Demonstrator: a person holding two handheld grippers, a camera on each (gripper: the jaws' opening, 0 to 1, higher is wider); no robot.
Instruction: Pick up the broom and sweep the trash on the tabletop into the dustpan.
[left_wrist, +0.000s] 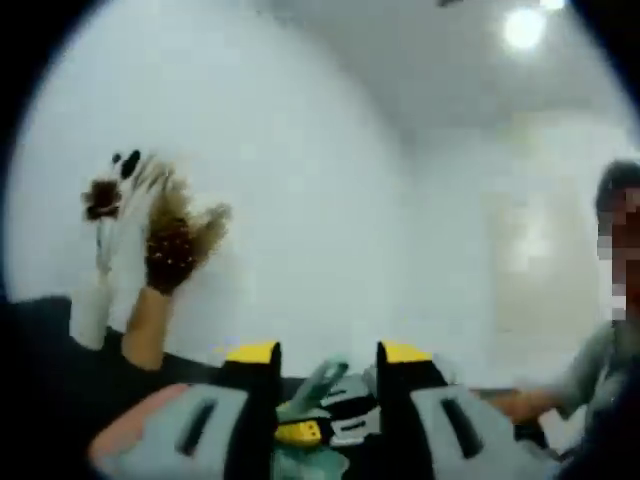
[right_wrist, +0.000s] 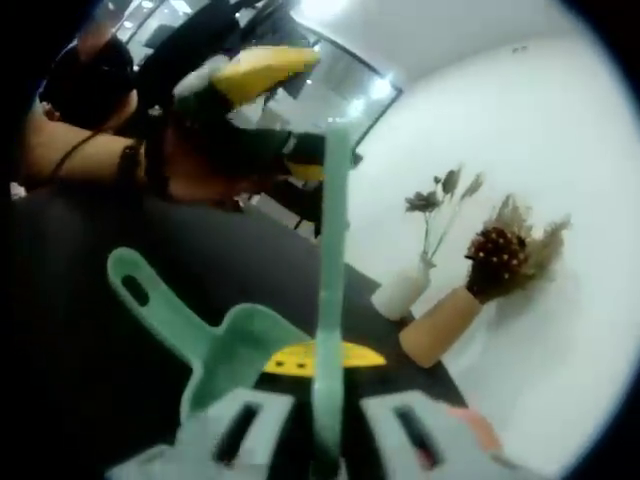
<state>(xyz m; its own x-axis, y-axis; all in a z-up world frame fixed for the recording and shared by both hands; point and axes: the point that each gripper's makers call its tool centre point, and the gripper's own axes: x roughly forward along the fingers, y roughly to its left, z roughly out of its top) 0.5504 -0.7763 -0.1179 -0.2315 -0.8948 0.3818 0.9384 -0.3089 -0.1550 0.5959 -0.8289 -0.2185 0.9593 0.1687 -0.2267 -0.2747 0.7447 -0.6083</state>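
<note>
Right claw (right_wrist: 322, 420) pinched on the green broom handle (right_wrist: 331, 300) at lower centre of right gripper view, green dustpan (right_wrist: 200, 335) lower left on dark bench (right_wrist: 80, 330), left claw (left_wrist: 328, 385) spread, vases (right_wrist: 420, 290) by wall.

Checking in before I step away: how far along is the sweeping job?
Done: the right tool seems to grip the broom, which rises upright between its jaws. In hand: the broom is beside the dustpan on the dark table; the left tool is open. Left: a yellow piece lies at the dustpan; whether it is inside, I cannot tell.
</note>
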